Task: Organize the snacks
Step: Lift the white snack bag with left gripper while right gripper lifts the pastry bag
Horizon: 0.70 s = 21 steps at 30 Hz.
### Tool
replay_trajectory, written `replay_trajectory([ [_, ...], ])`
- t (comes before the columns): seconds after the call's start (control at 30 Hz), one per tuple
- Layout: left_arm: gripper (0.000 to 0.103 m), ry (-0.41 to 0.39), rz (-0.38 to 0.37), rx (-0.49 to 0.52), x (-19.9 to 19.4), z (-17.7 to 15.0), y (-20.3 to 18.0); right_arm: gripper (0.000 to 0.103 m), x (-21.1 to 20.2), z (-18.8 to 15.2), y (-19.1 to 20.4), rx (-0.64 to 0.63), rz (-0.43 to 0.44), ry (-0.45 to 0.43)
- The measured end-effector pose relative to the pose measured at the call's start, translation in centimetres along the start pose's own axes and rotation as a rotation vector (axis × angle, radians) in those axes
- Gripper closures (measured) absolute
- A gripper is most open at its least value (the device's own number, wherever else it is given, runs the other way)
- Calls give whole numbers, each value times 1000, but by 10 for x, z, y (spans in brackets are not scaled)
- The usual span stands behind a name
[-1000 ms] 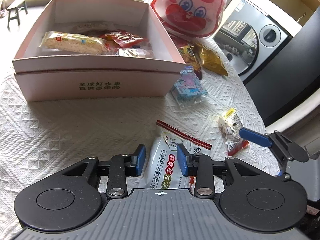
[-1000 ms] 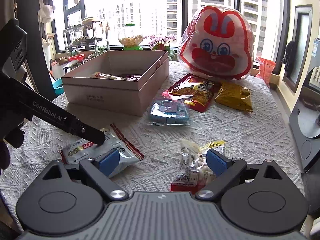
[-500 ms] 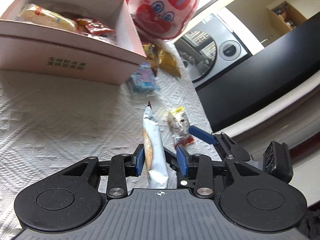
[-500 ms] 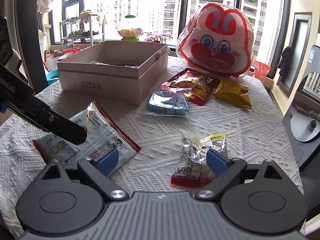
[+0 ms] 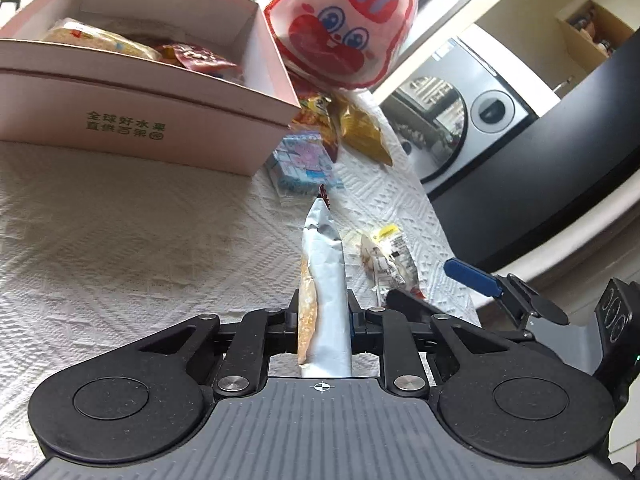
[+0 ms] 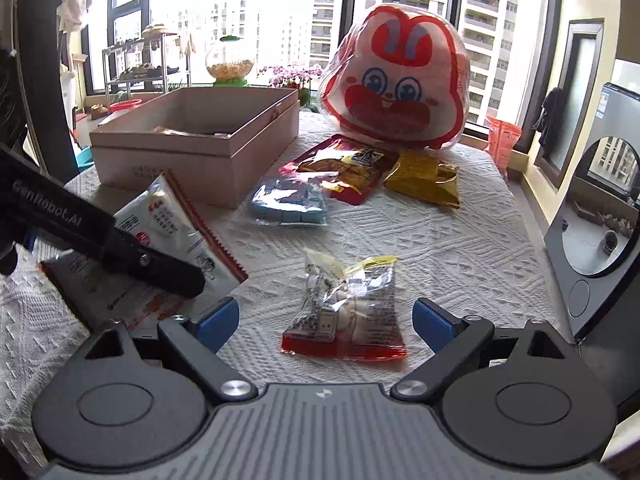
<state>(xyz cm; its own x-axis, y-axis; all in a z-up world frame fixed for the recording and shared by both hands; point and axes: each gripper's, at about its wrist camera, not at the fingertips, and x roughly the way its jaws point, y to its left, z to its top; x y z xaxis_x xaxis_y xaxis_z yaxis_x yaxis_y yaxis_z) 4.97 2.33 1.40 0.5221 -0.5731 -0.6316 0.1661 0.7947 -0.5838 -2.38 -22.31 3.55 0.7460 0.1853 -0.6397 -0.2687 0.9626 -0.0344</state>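
My left gripper [image 5: 322, 314] is shut on a white snack packet [image 5: 323, 280] with a red serrated edge, held edge-on above the tablecloth; the same packet [image 6: 168, 236] shows lifted at the left of the right wrist view. The open pink box [image 5: 140, 120] with several snacks inside stands ahead to the left. My right gripper [image 6: 326, 320] is open, its blue pads either side of a small clear packet with a red bottom [image 6: 348, 312] lying on the cloth.
A blue packet [image 6: 288, 204], a red-and-orange packet [image 6: 344, 172] and a yellow packet [image 6: 424, 178] lie beyond. A big red-and-white rabbit bag [image 6: 396, 80] stands at the back. A round mirror device [image 6: 600, 208] is at the right table edge.
My left gripper closed on the white packet, lifted it off the cloth and turned it on edge. My right gripper edged forward over the small clear packet, still open.
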Motion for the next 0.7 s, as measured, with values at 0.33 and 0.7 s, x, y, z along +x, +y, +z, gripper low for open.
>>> replay_trajectory([
  [0.33, 82, -79, 28, -30, -41, 2, 15, 8, 40, 14, -36, 177, 70, 151],
  [0.7, 82, -42, -4, 16, -42, -6, 8, 53, 27, 27, 2, -1, 74, 178],
])
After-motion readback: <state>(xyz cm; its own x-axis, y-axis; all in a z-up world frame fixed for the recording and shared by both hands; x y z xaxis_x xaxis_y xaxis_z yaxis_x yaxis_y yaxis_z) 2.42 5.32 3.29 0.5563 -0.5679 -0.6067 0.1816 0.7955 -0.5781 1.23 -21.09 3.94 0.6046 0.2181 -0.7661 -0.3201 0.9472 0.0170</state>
